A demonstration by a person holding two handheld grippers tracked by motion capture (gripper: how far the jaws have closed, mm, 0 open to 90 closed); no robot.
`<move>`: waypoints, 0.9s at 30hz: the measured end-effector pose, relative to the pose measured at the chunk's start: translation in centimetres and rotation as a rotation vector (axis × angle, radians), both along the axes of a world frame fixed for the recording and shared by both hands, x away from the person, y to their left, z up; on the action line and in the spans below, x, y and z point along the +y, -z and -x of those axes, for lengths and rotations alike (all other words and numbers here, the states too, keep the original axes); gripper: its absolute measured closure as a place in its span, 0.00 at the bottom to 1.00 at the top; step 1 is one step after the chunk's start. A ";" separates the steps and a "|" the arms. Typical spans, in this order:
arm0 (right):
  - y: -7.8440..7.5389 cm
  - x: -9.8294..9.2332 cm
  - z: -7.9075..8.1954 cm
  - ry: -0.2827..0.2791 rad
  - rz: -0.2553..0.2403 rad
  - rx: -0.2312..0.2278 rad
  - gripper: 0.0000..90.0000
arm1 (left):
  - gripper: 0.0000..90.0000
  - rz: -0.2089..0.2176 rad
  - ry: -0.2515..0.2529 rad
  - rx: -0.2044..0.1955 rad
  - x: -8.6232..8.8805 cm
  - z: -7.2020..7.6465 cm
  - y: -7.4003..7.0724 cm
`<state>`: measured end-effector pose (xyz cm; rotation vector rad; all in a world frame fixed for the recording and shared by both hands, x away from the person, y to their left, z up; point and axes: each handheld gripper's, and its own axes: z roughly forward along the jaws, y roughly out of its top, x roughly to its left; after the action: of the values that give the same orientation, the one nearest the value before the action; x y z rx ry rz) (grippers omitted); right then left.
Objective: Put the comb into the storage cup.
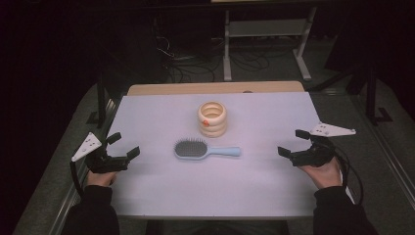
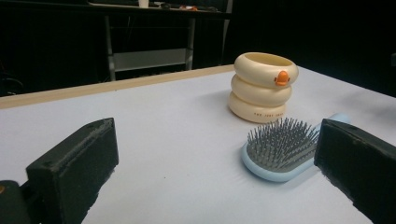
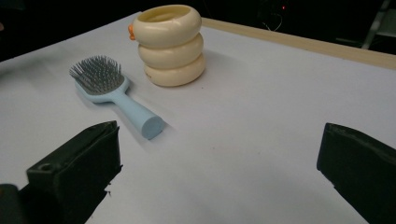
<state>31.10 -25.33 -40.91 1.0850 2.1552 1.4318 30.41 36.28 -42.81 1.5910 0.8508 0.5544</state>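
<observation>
The left gripper point(image 1: 123, 145) is resting at the lower left of the high view, jaws wide apart, holding nothing; the right gripper point(image 1: 293, 142) is mirroring it at the lower right, also apart; the blue hairbrush point(image 1: 205, 149) is lying at the centre of the white table point(image 1: 161, 191), just below the cream ringed container point(image 1: 212, 119).

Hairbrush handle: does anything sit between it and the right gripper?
Nothing visible does. Bare table lies between the open right gripper and the hairbrush handle end. The cream ringed holder stands behind the brush, off that line.
</observation>
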 end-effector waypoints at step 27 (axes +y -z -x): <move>-3.6 2.8 -2.0 -0.112 0.136 0.022 0.00 | 0.00 -0.002 0.006 -0.003 0.0 0.0 0.0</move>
<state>33.10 -22.50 -37.32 0.9495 2.3251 1.3020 30.46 36.29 -42.77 1.5938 0.8431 0.5534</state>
